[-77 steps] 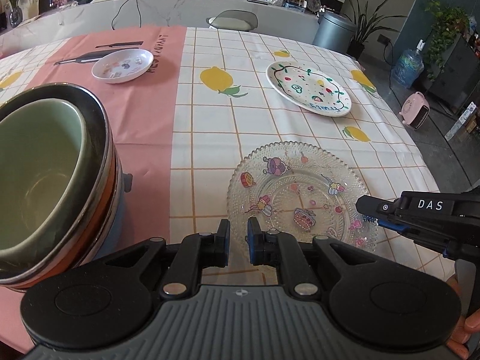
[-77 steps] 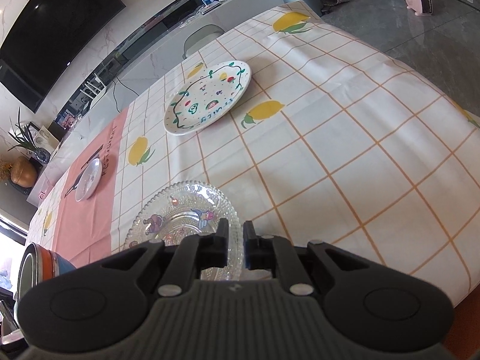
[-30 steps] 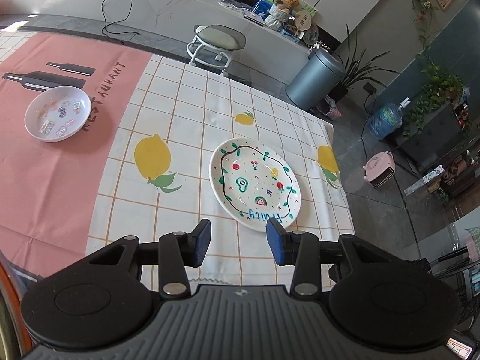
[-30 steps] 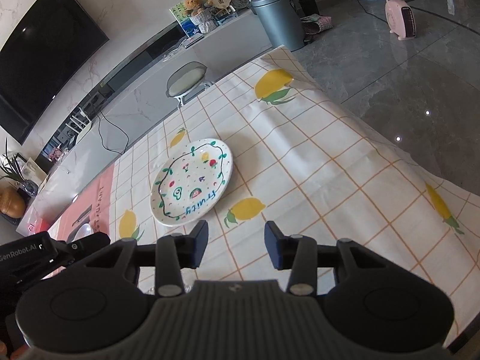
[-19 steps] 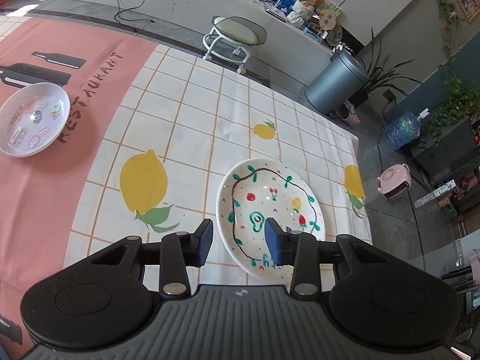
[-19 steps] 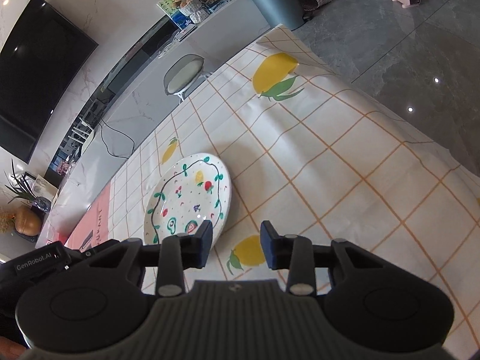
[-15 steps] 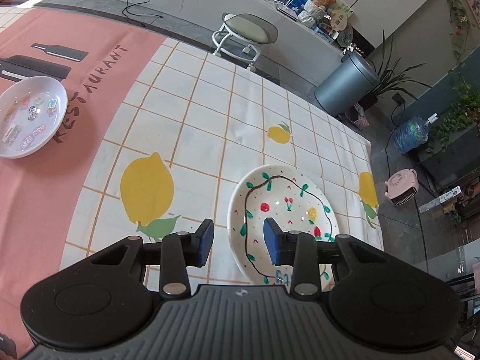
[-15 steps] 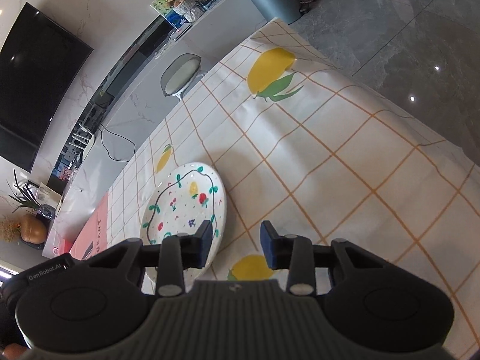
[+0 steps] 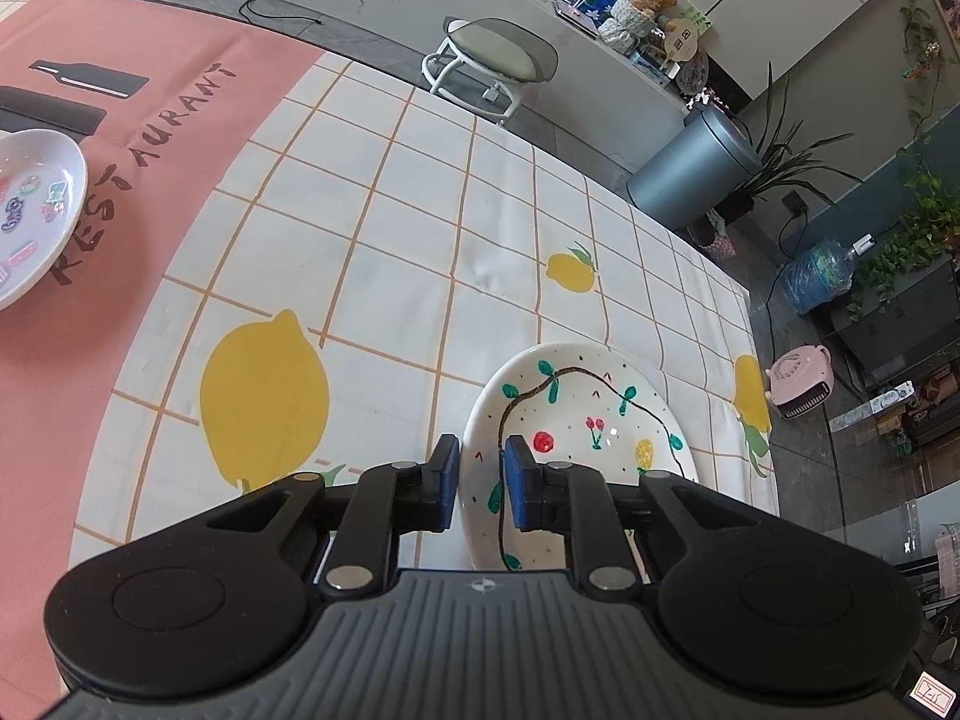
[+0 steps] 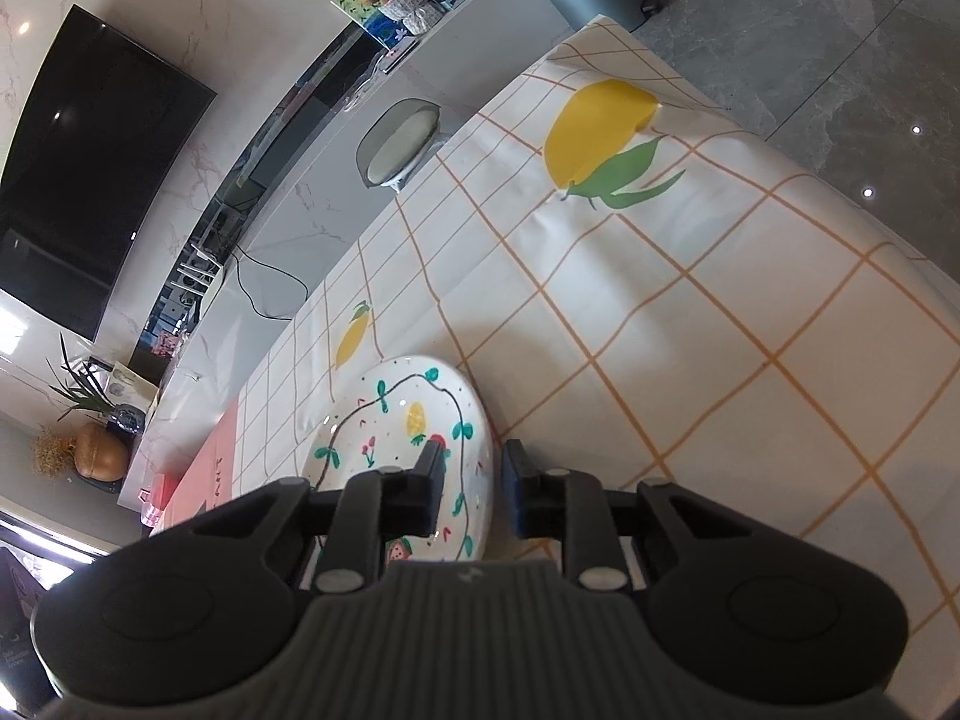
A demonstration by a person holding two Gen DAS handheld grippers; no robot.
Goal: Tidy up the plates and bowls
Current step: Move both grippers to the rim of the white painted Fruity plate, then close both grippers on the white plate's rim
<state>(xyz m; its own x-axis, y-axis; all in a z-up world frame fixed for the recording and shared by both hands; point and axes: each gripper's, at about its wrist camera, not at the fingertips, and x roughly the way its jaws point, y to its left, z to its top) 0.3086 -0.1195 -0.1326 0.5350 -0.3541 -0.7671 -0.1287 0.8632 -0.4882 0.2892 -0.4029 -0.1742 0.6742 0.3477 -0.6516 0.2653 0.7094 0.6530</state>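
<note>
A round white ceramic plate painted with a vine border, cherries, a strawberry and a pineapple is seen lying flat on the table, which is covered by a white cloth with an orange grid and yellow lemons, near the table's far corner; its rim is straddled on 2 opposite sides. The left claw is being closed, with the plate's near-left rim lying between its 2 blue pads; a visible gap remains on each side, so no grip is judged to have been made yet. The right claw is likewise being closed over the plate's opposite edge, 1 pad above the painted face and the other outside the rim, and contact is not yet evident. For the step to be done well, both closures would best be finished together so that the plate is not pushed sideways across the cloth; the pads should be seated well over the rim rather than at its very lip, since glazed ceramic is likely to slip; the lift should be kept level and even between the 2 hands. A shallow white dish with small coloured stickers is seen well apart on the pink section of cloth.
</note>
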